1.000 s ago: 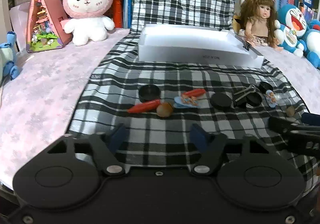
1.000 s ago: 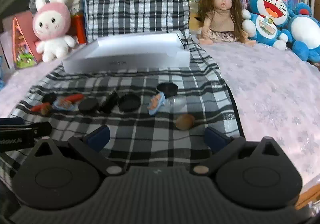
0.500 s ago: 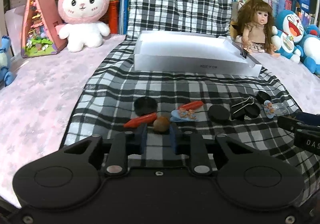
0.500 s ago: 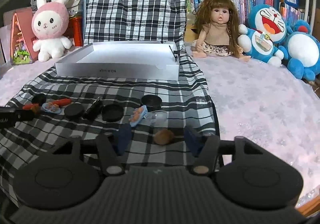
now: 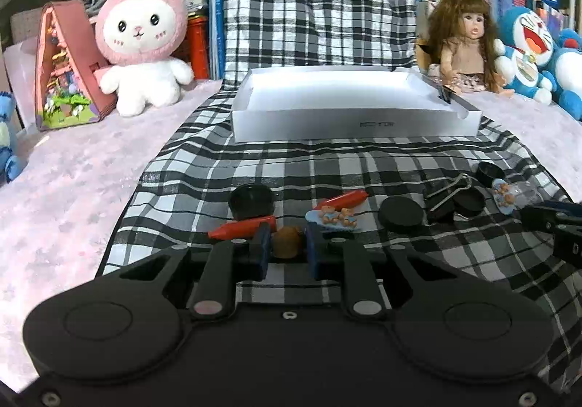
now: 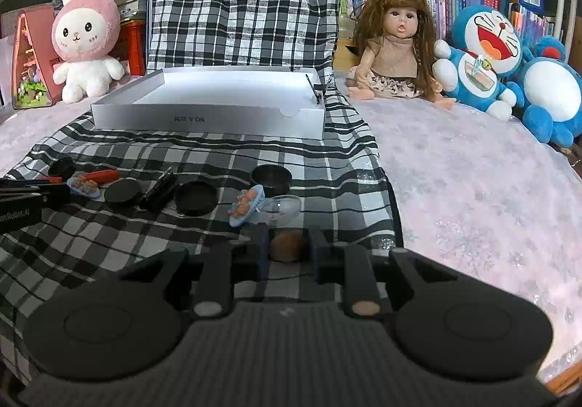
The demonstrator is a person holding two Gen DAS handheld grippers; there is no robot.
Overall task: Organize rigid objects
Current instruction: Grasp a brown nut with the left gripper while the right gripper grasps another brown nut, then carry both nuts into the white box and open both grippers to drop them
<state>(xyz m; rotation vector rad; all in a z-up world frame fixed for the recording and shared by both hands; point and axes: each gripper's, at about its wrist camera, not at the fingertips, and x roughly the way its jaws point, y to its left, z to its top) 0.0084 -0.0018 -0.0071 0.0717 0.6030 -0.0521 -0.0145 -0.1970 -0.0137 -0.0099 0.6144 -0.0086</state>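
Note:
My left gripper (image 5: 287,241) is shut on a small brown ball (image 5: 287,243) on the checked cloth. My right gripper (image 6: 289,247) is shut on a second brown ball (image 6: 288,247) near the cloth's right edge. Just beyond the left gripper lie two red crayons (image 5: 242,228), a black lid (image 5: 251,201) and a blue bear charm (image 5: 333,218). Black caps (image 6: 195,198), a binder clip (image 6: 159,190), a black cup (image 6: 271,177) and a second bear charm (image 6: 247,205) lie ahead of the right gripper. An empty white box (image 5: 349,105) stands farther back; it also shows in the right wrist view (image 6: 218,105).
A pink rabbit plush (image 5: 142,39) and a pink toy house (image 5: 65,65) stand at the back left. A doll (image 6: 394,43) and blue cat plushes (image 6: 483,58) sit at the back right. A clear dish (image 6: 282,207) lies by the second charm. Books line the back.
Both grippers have closed from wide open and moved forward, each onto a brown ball.

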